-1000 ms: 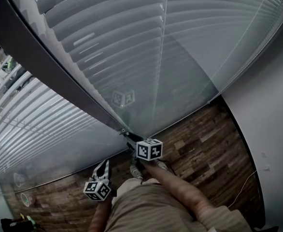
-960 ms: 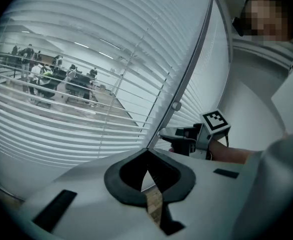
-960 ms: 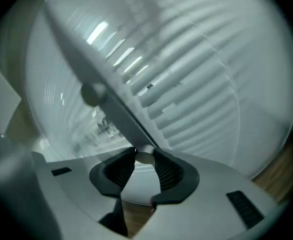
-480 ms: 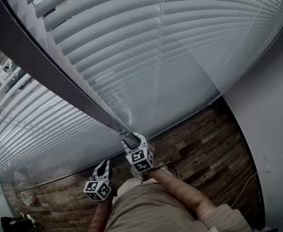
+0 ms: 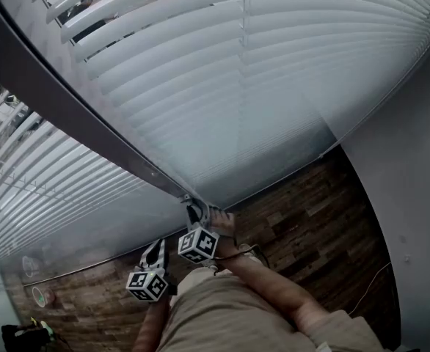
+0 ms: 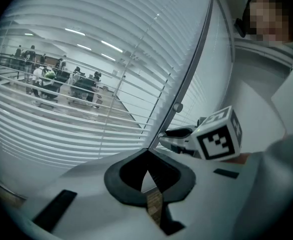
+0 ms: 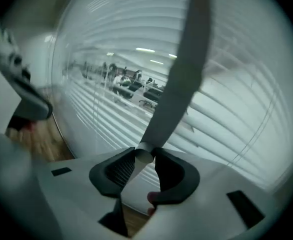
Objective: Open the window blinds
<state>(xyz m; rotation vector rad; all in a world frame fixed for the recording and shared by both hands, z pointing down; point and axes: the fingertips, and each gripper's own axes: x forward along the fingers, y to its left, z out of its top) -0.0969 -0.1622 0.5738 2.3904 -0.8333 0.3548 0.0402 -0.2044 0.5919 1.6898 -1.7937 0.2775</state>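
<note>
White slatted blinds (image 5: pixel 259 86) hang over the window in front of me and also fill the left gripper view (image 6: pixel 61 119) and the right gripper view (image 7: pixel 226 109). A grey tilt wand (image 7: pixel 181 79) runs up from my right gripper (image 7: pixel 144 156), whose jaws have just been closing and now pinch the wand's round lower end. In the head view that gripper (image 5: pixel 194 210) sits at the foot of the window. The left gripper view shows the wand (image 6: pixel 191 69) as a thin rod beside the right gripper (image 6: pixel 165 134). My left gripper (image 5: pixel 157 249) (image 6: pixel 147 153) hangs lower left, shut and holding nothing.
A dark frame post (image 5: pixel 68 108) runs diagonally between two window panes. Wood flooring (image 5: pixel 303 211) lies below, with a white wall (image 5: pixel 413 196) at the right. A tape roll (image 5: pixel 37 299) lies on the floor far left. Desks and people (image 6: pixel 46 79) show beyond the glass.
My right gripper has rolled and dropped down-left, its marker cube turning over. The slats have tilted and look brighter, with gaps showing at the top left. The left gripper has stayed put.
</note>
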